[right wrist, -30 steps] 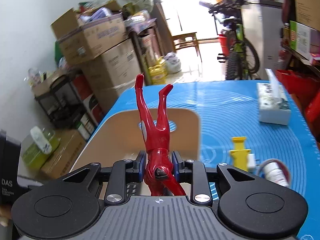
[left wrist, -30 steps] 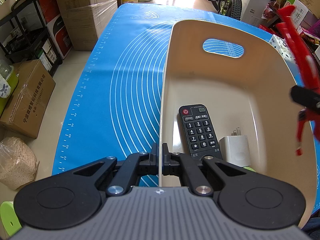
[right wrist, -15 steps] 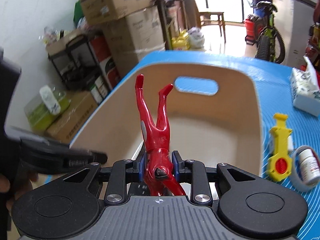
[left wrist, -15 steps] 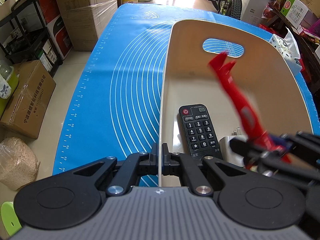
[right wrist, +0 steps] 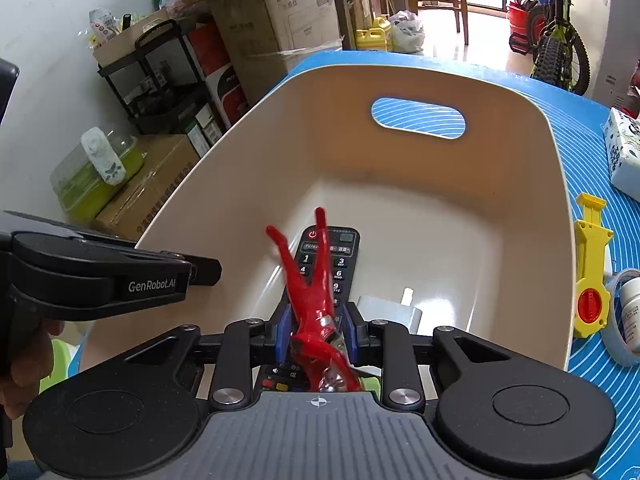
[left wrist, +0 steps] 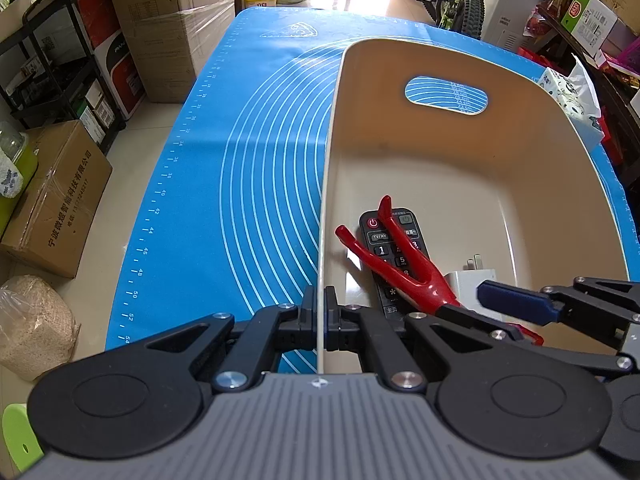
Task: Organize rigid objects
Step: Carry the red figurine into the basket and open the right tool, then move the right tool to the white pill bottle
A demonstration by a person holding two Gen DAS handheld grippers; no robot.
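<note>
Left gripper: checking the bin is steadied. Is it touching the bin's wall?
Touching. The left wrist view shows the left gripper closed on the thin side wall of the bin, no gap either side.

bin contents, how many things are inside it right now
3: a black remote on the floor of the bin, a white charger beside it, and a red figure lying across the remote. More may be hidden.
</note>
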